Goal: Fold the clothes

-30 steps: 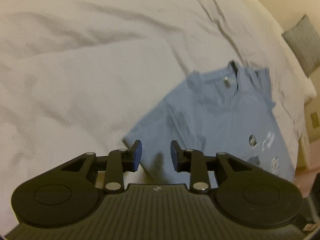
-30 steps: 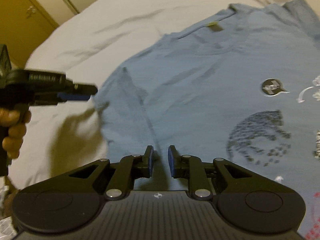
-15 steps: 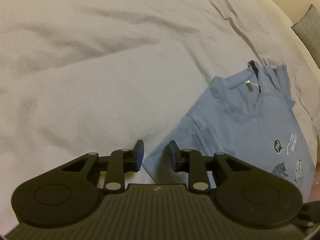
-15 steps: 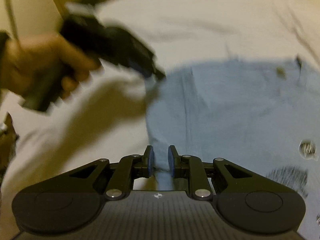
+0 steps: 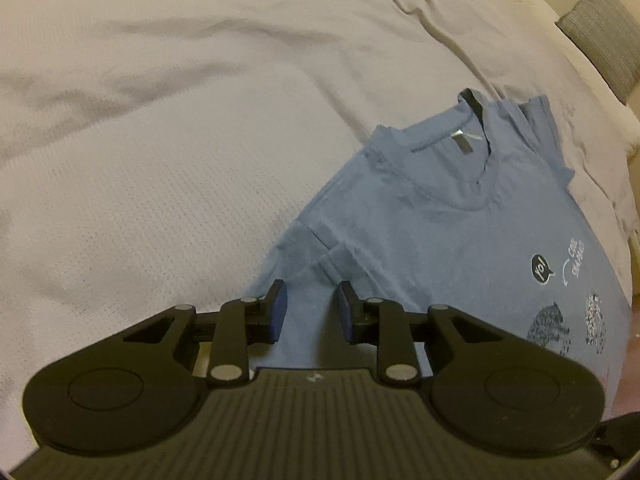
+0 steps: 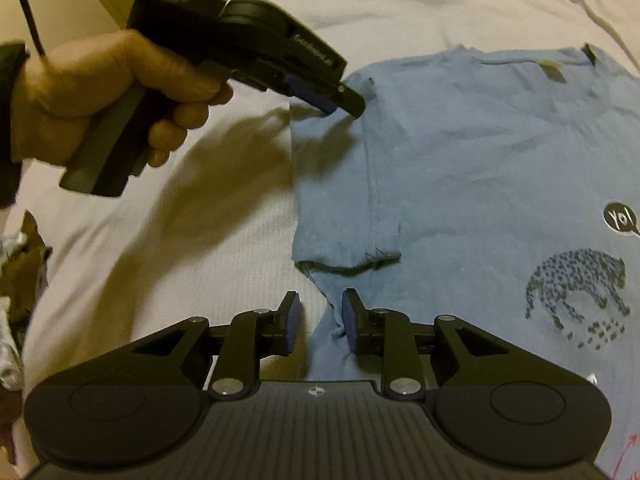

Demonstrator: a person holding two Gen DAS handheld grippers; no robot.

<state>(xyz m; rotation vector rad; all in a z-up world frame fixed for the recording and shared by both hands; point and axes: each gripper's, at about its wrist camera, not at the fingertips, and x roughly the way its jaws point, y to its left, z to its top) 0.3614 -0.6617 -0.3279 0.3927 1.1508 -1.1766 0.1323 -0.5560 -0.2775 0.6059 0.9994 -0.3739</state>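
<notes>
A light blue cotton T-shirt (image 6: 460, 168) with printed animal figures on its chest lies face up on the white waffle-weave bedspread (image 5: 160, 168), neck toward the far side, with one sleeve already turned in over the body so that its hem makes a dark curved lip partway down the near edge. It looks thin, limp and very light: the sort of cloth that will sag and drag from wherever it is pinched, will not hold a line by itself, and should grip well between padded fingers rather than slip. The left gripper (image 5: 310, 312), held in a person's hand (image 6: 104, 96), hovers with its jaws parted over the folded side edge near the shoulder, with nothing between them. The right gripper (image 6: 320, 322) sits lower down that same edge, jaws likewise parted, a raised pucker of cloth standing between the pads but not clamped as far as I can see. To my eye, that long folded edge is the sensible place to take hold, one pinch near the shoulder and one farther down, catching both layers so the turned-in sleeve does not fall open. The bedspread spreads wide and bare to the left of the shirt, rumpled only in soft ridges; on the shirt's other side the bed edge and a grey cushion (image 5: 600, 32) sit closer.
</notes>
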